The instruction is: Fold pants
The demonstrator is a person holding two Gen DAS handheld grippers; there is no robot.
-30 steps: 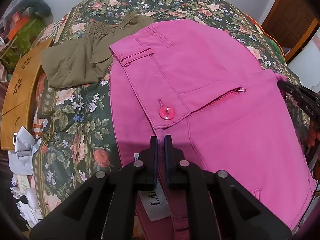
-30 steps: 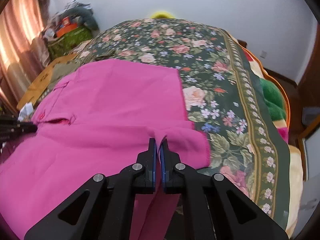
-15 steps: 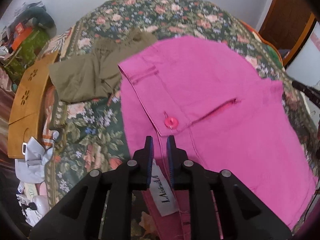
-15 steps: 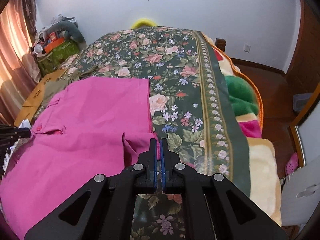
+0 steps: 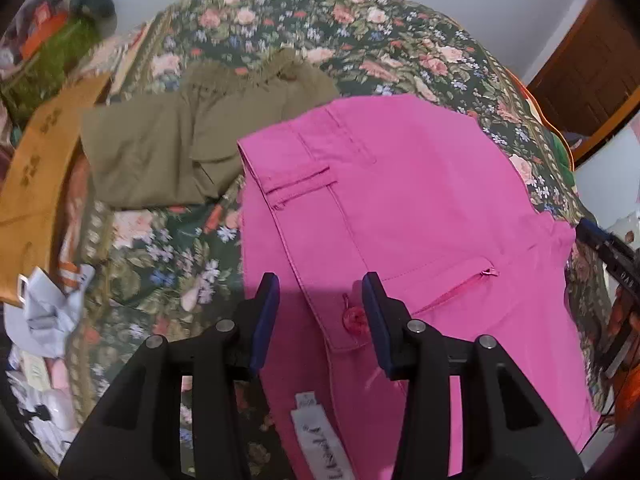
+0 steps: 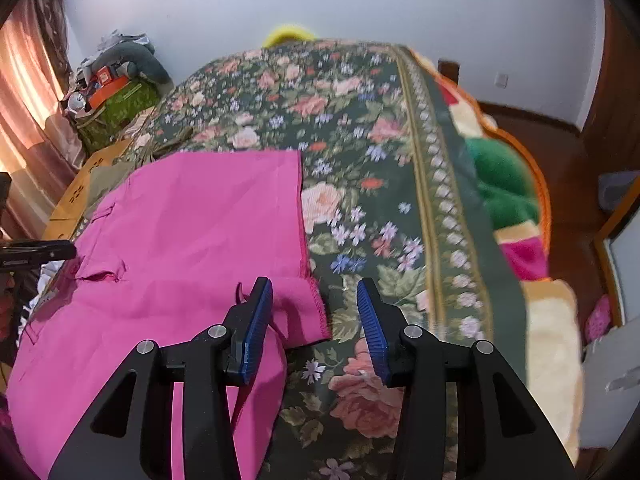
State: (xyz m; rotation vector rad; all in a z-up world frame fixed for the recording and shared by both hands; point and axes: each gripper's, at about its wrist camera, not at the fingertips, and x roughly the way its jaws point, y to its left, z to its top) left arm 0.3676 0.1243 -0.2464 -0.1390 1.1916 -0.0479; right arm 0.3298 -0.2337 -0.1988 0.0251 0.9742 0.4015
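Pink pants [image 5: 400, 216] lie folded on the floral bedspread [image 5: 328, 32], their waistband, button [image 5: 354, 317] and zipped pocket [image 5: 456, 286] toward the left gripper [image 5: 320, 312], which hangs just above the waistband with its jaws spread wide and holding nothing, a white label [image 5: 320, 444] showing below it. Beside the pants, toward the bed's left edge, an olive garment [image 5: 180, 152] lies flat near a wooden panel [image 5: 36, 168]. At the leg end, the right gripper [image 6: 314, 324] is likewise spread apart and empty, its left finger over the pink hem [image 6: 316, 308] and its right finger over bare bedspread [image 6: 400, 184].
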